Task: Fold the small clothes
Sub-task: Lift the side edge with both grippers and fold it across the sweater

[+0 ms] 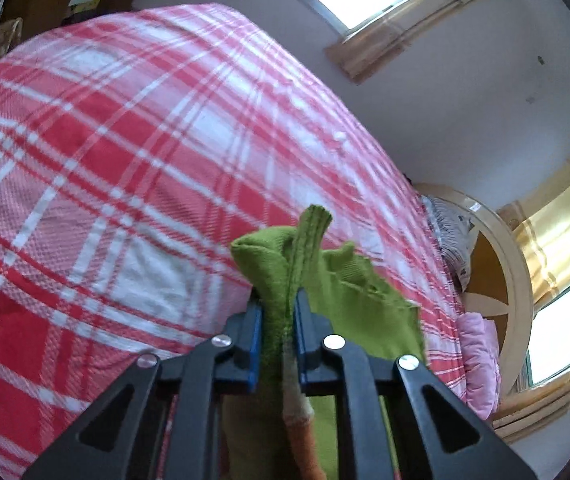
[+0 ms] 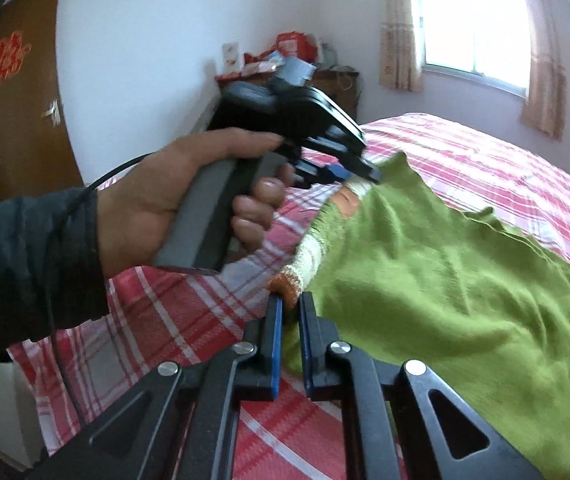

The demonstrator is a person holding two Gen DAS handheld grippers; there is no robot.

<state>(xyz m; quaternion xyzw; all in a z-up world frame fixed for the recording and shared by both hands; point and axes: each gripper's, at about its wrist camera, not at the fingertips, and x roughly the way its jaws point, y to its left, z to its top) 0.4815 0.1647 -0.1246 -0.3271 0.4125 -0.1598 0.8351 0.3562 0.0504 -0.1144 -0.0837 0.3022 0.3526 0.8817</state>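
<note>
A small green knitted garment (image 1: 345, 292) with an orange and white striped band lies lifted over a bed with a pink plaid sheet (image 1: 125, 160). In the left wrist view my left gripper (image 1: 278, 300) is shut on a bunched green edge, and the fabric stands up between its blue pads. In the right wrist view my right gripper (image 2: 291, 300) is shut on the orange and white band of the green garment (image 2: 445, 280). Further along the same striped edge, a hand (image 2: 157, 200) holds the left gripper (image 2: 365, 174), also clamped on the cloth. The edge hangs between the two grippers above the plaid sheet (image 2: 485, 160).
A round wooden headboard (image 1: 501, 264), a striped pillow (image 1: 449, 232) and a pink pillow (image 1: 481, 360) sit at the bed's far end. A cluttered dresser (image 2: 285, 64) stands by the wall, with a brown door (image 2: 17, 100) to its left and a curtained window (image 2: 473, 20).
</note>
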